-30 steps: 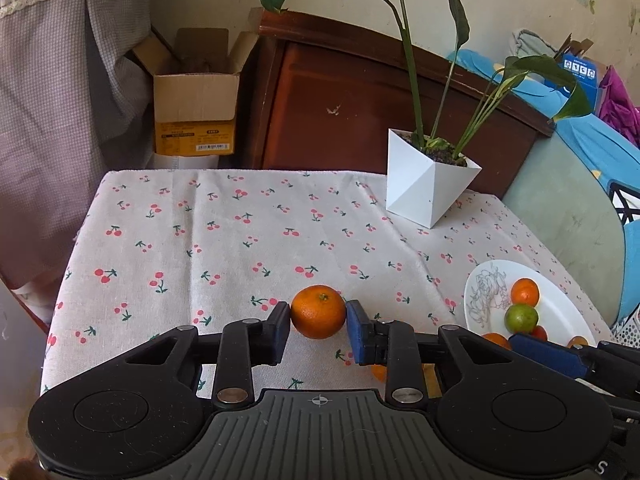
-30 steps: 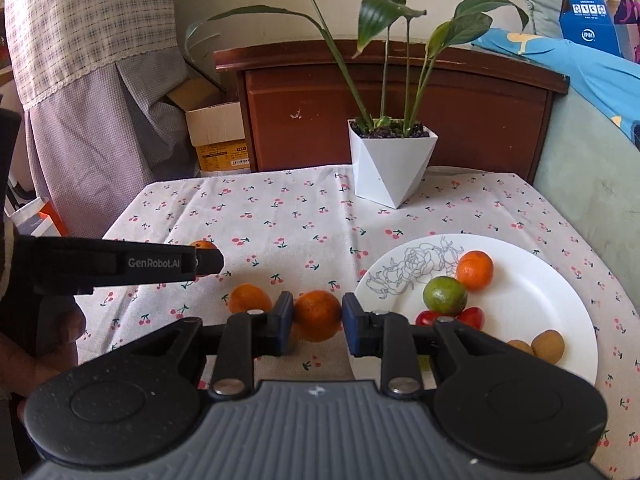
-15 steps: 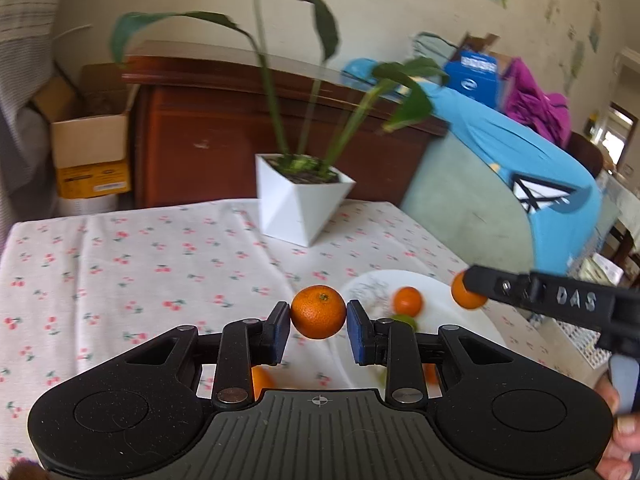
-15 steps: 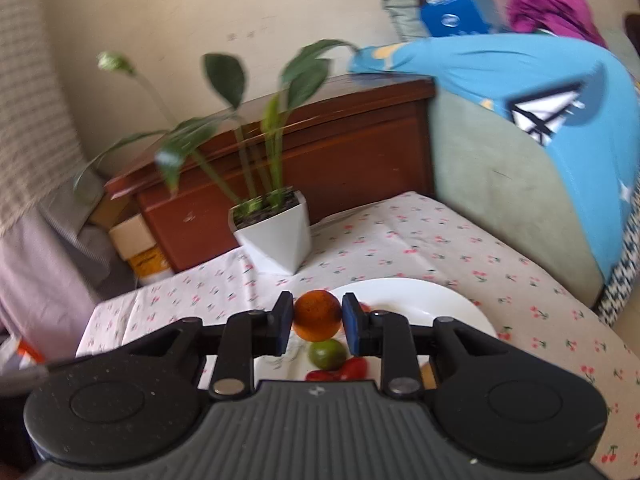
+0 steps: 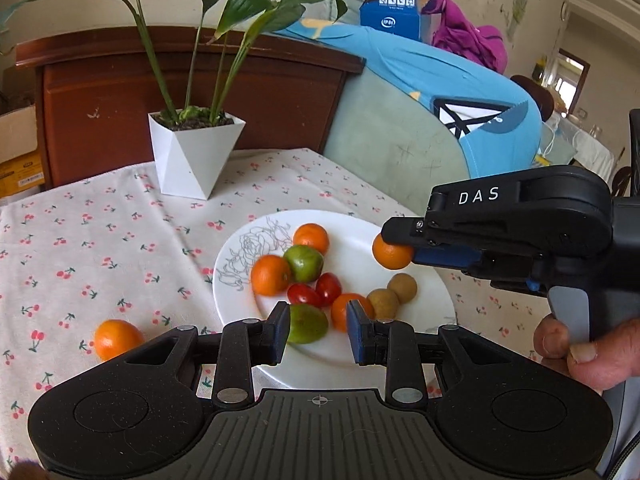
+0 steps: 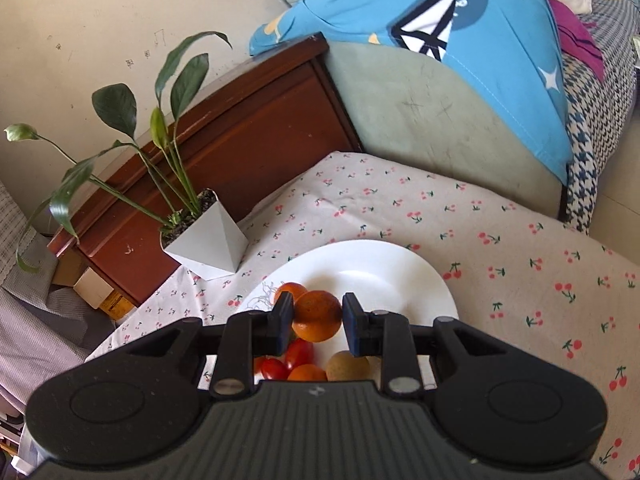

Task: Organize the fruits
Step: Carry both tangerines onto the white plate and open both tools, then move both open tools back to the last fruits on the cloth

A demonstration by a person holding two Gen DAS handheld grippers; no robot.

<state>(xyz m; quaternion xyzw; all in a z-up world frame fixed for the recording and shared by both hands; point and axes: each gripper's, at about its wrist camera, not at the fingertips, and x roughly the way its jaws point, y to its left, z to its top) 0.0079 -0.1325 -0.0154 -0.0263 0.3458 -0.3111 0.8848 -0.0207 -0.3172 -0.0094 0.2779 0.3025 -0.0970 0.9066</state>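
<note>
A white plate point(image 5: 360, 364) on the cherry-print tablecloth holds several fruits: oranges, green fruits, red tomatoes and brown fruits. My left gripper point(image 5: 318, 332) is open and empty just above the plate's near edge, with a green fruit point(image 5: 306, 323) and an orange point(image 5: 343, 312) seen between its fingers. One orange point(image 5: 117, 338) lies on the cloth left of the plate. My right gripper point(image 6: 316, 322) is shut on an orange point(image 6: 317, 315) and holds it above the plate point(image 6: 384, 276). It shows in the left wrist view with the orange point(image 5: 392, 253) over the plate's right side.
A white faceted plant pot point(image 5: 194, 156) stands at the back of the table, its leaves arching overhead. A dark wooden cabinet point(image 5: 120, 92) is behind the table. A padded seat with a blue garment point(image 5: 440, 92) borders the table's right side.
My left gripper has opened and no longer holds its orange; it has swung over the plate. My right gripper has carried its orange lower over the plate.
</note>
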